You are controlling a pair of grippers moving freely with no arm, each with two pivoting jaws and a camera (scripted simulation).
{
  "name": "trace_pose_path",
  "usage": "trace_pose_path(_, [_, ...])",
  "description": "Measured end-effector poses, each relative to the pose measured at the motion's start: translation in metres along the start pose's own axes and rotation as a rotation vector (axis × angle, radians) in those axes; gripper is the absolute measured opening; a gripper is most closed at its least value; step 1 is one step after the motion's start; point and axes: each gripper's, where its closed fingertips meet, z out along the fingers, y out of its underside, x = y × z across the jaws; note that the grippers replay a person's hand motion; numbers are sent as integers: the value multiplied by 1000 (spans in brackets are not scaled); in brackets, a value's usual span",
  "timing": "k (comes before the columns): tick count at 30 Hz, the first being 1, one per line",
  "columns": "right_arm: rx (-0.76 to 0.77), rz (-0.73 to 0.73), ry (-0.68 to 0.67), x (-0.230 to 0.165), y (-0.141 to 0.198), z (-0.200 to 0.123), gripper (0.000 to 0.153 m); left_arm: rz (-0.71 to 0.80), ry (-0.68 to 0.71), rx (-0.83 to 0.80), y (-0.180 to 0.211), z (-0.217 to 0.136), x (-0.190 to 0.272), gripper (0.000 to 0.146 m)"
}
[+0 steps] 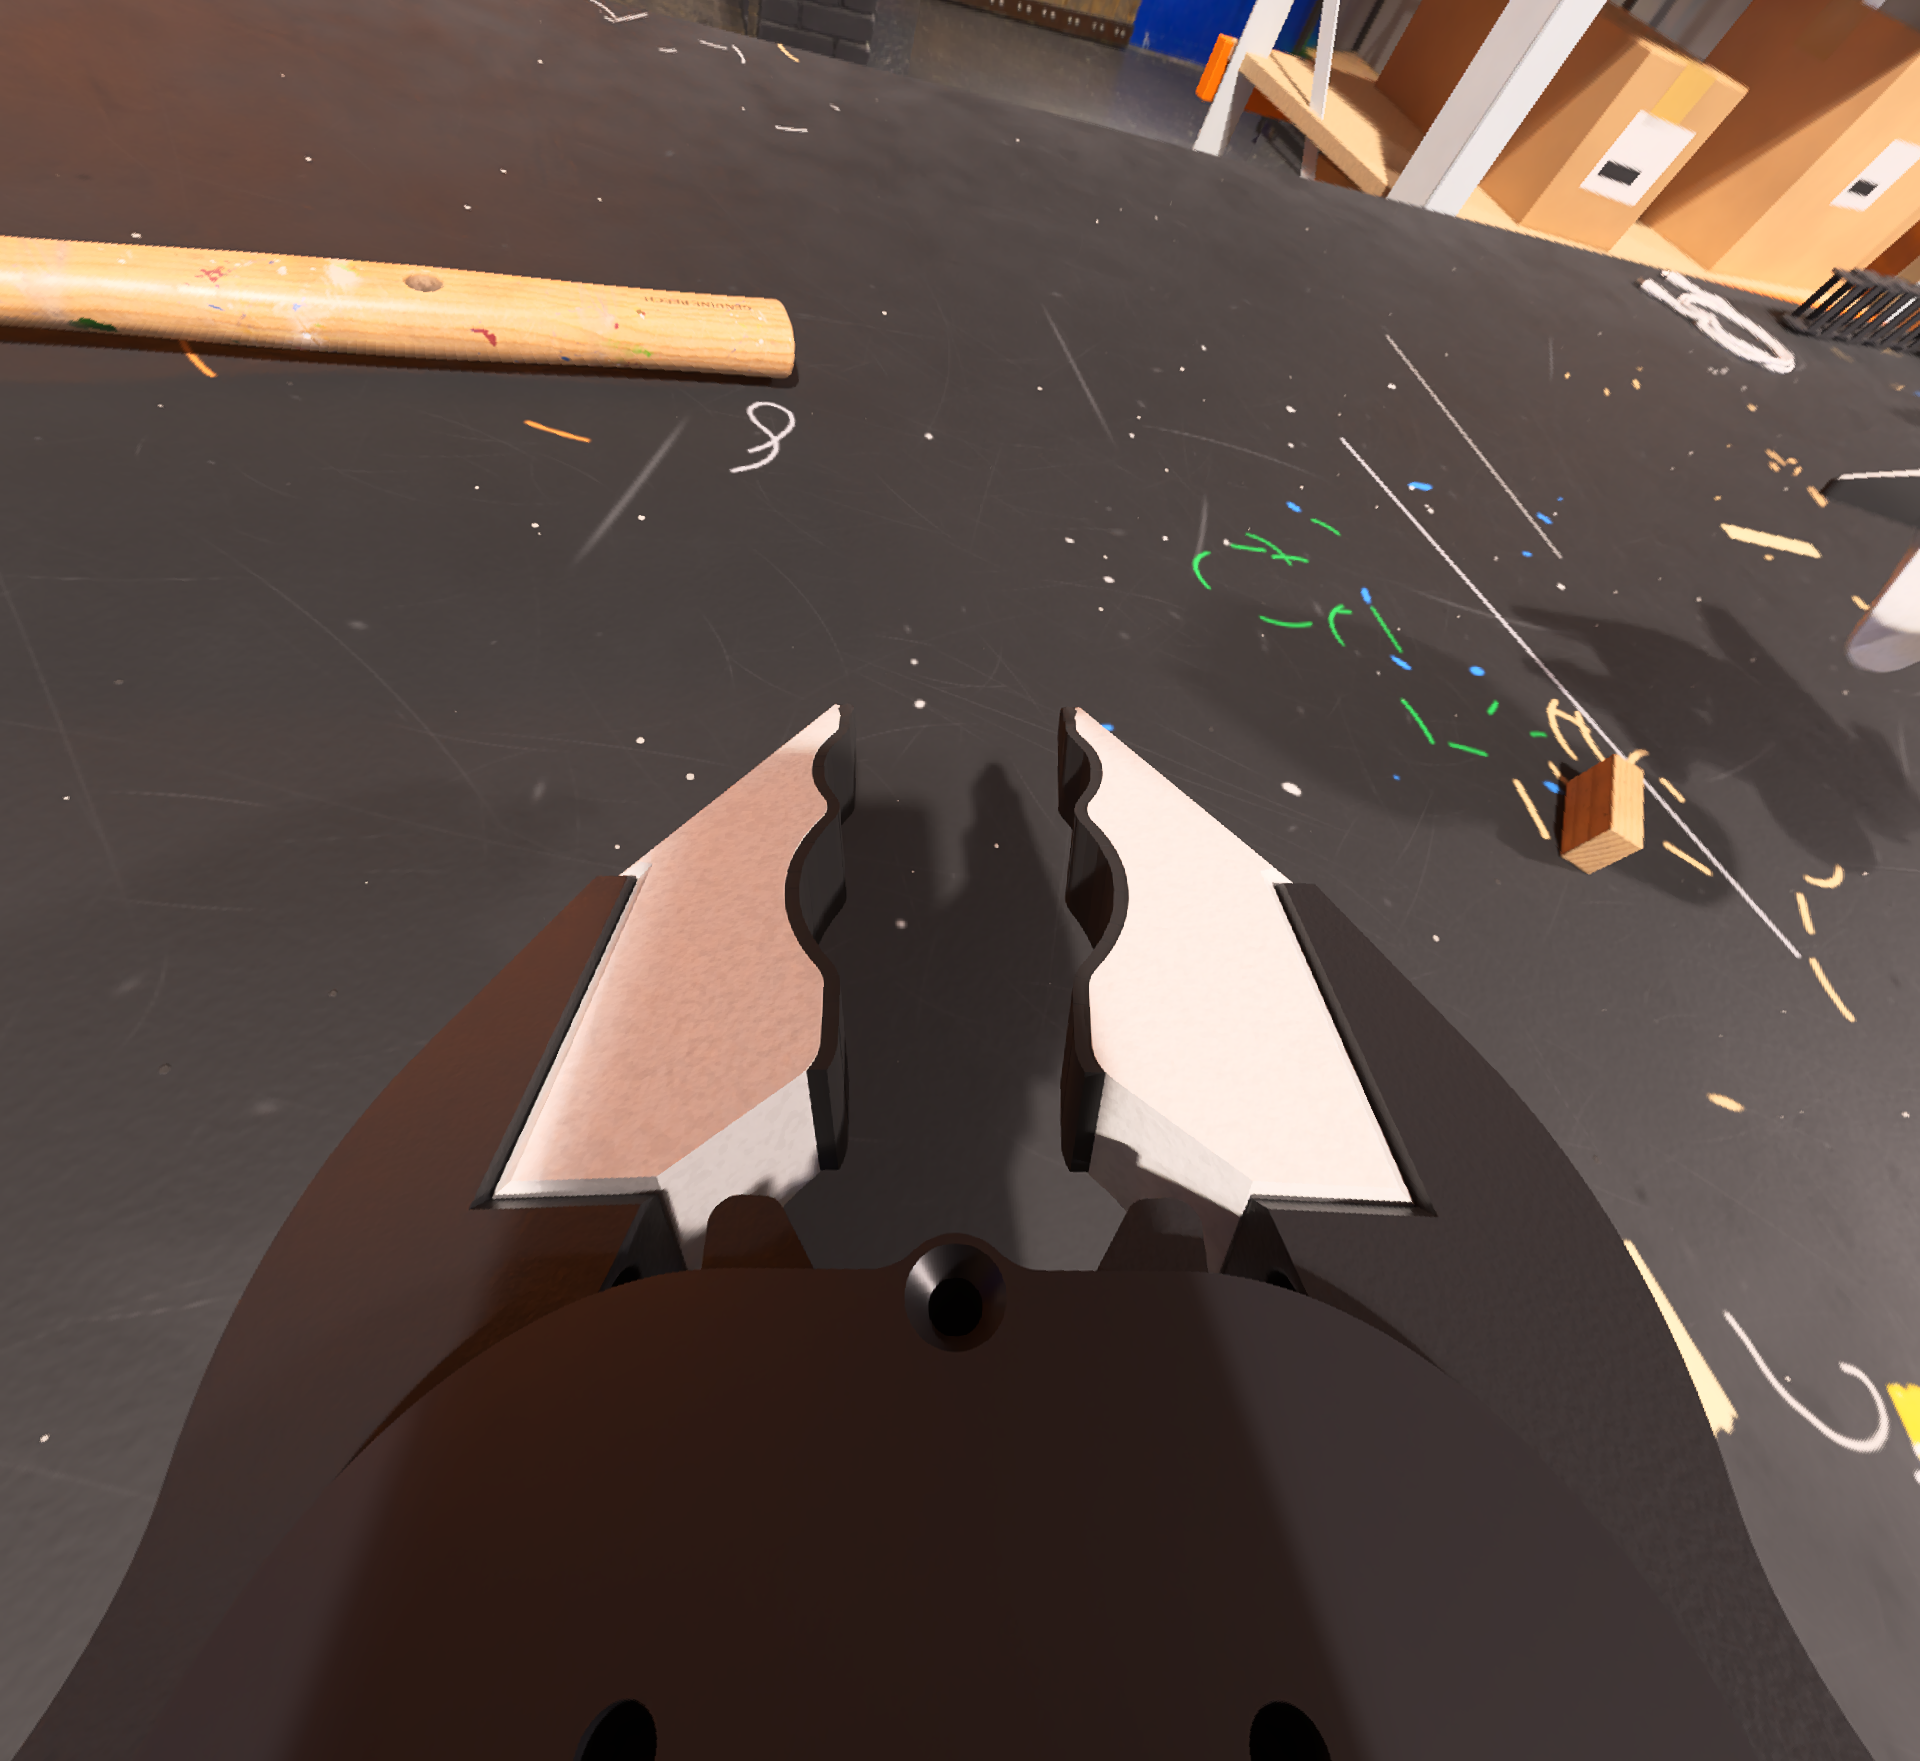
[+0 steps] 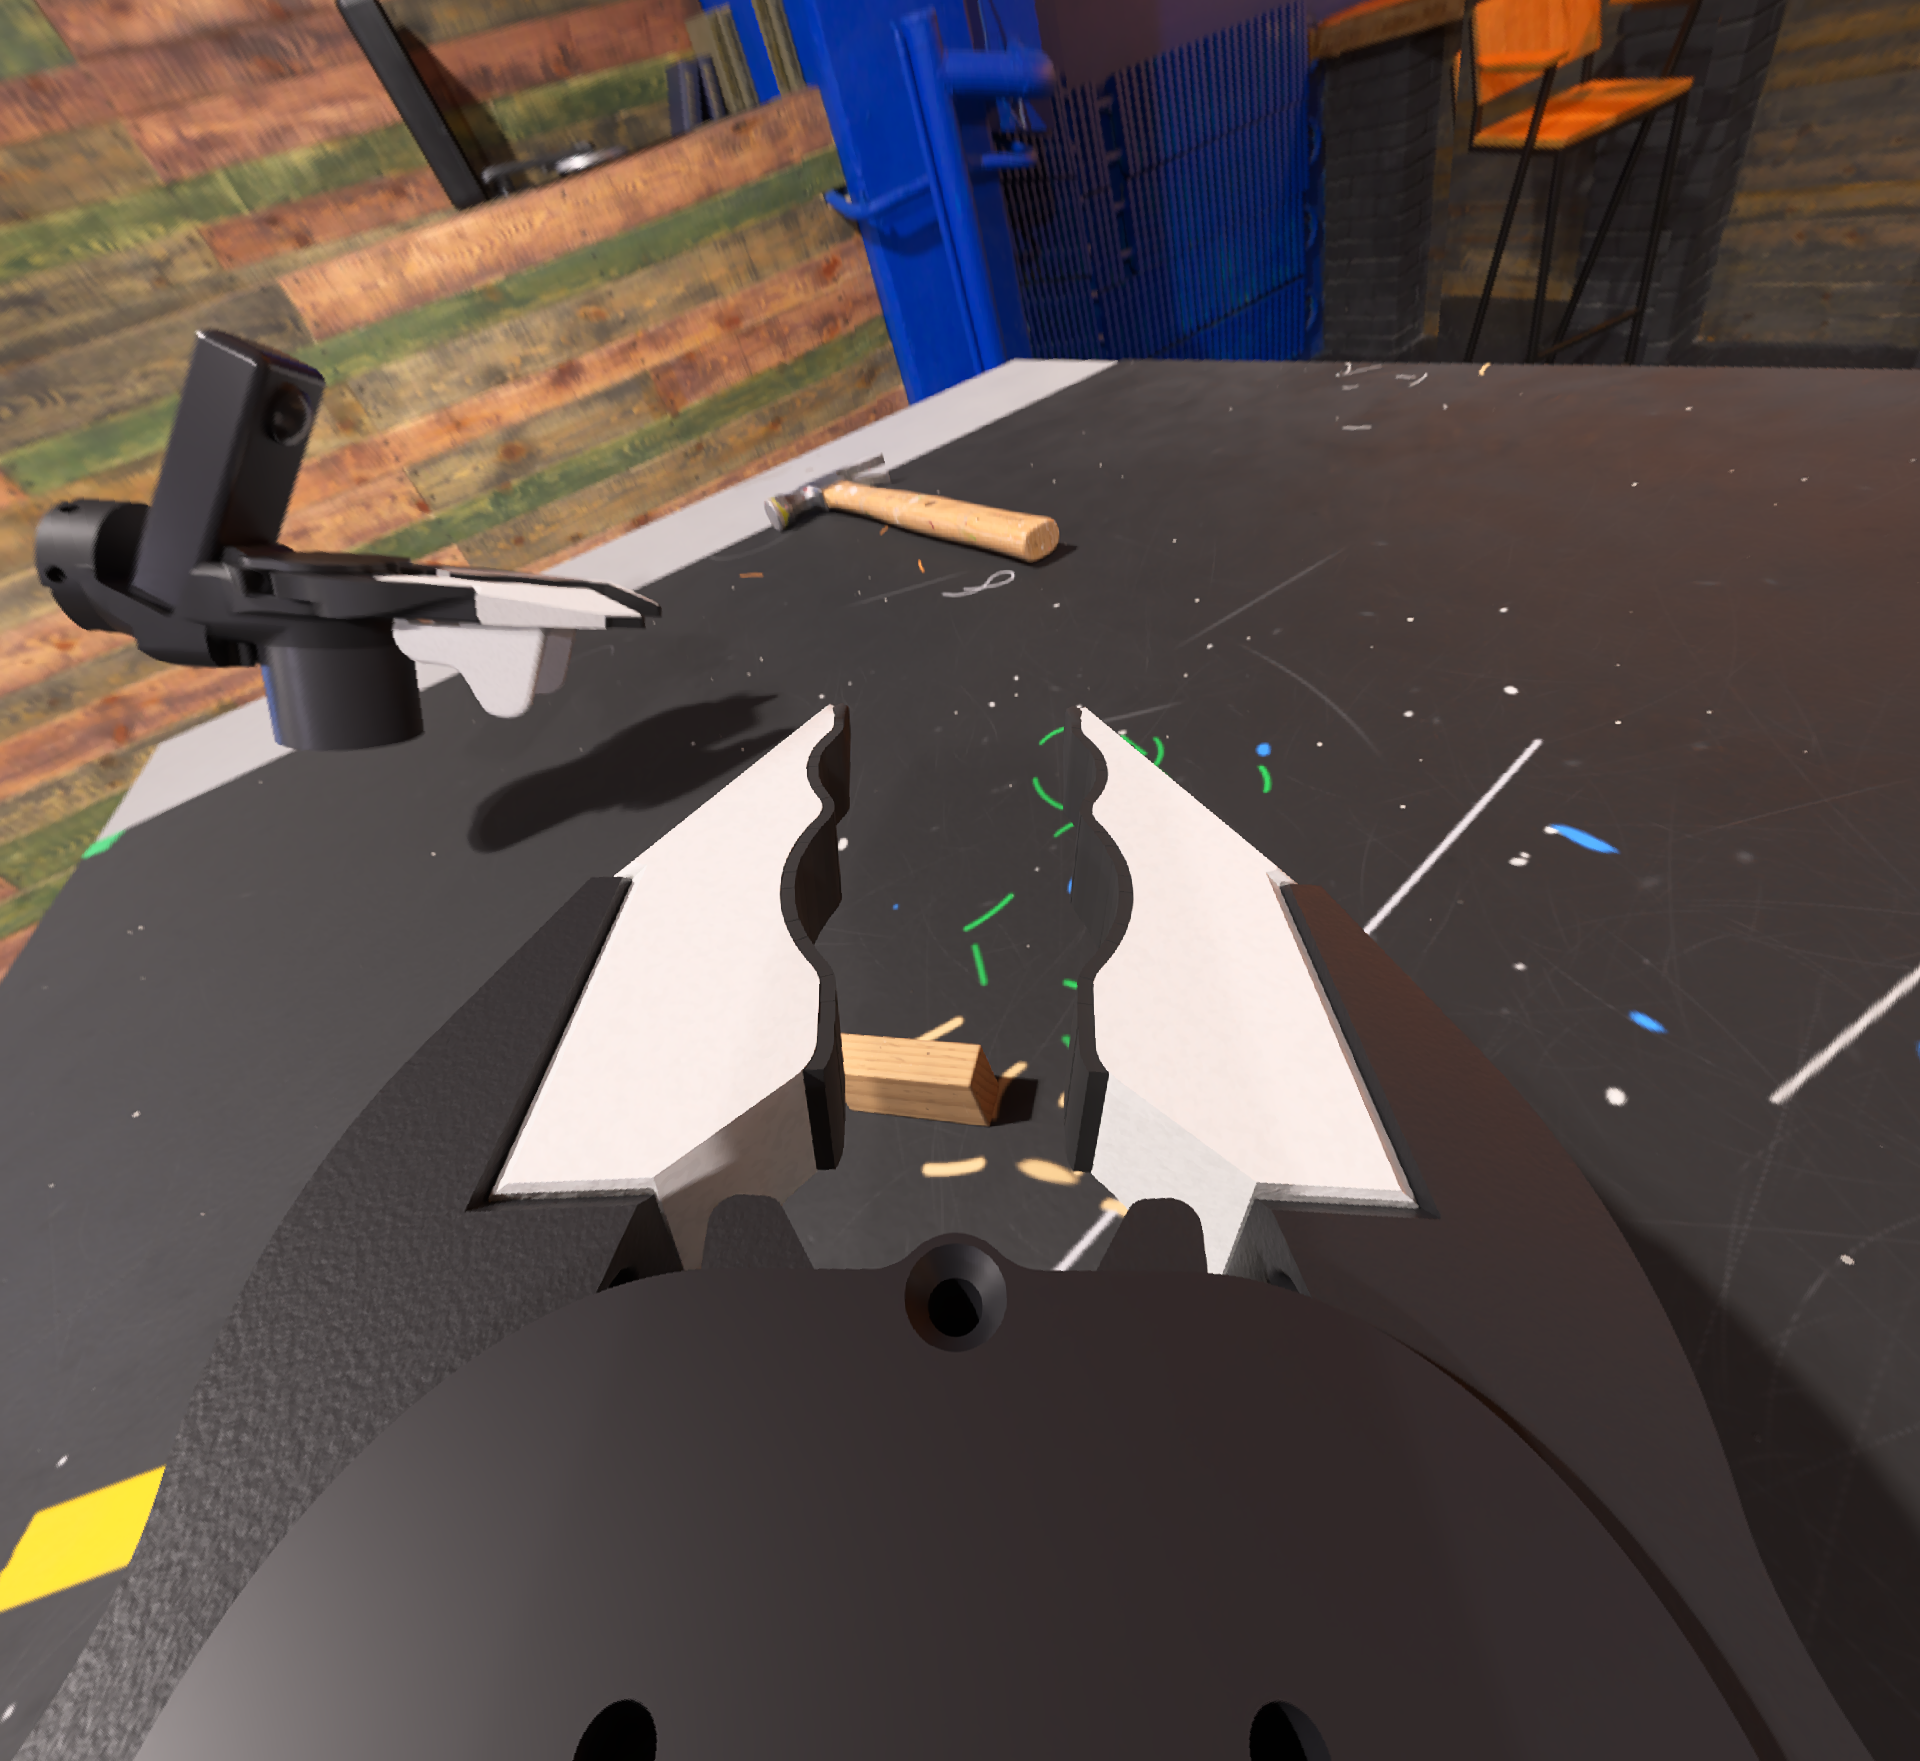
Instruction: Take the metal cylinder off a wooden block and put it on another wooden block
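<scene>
Both grippers are spread and hold nothing — the left gripper [image 1: 951, 724] and the right gripper [image 2: 956, 724] hover over the tabletop [image 2: 1455, 620]. One bare wooden block [image 2: 909, 1077] shows; no metal cylinder is visible, so progress cannot be judged.

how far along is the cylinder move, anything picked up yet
Nothing looks done. Both the left gripper and right gripper are open and empty. The right one hovers over a bare wooden block; no metal cylinder or second block shows in either view. Finding, gripping and moving the cylinder all remain.
</scene>
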Motion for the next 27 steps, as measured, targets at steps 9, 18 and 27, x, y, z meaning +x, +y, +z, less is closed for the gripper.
trace_pose_path(9, [166,60,-21,4,-18,-20,41,90,-51,-59,7,6,3,40])
trace_pose_path(18, [199,70,-30,4,-21,-24,41,108,-75,-51,6,6,2,40])
trace_pose_path(27, [186,75,-22,6,-20,-23,41,79,-45,-40,4,5,2,40])
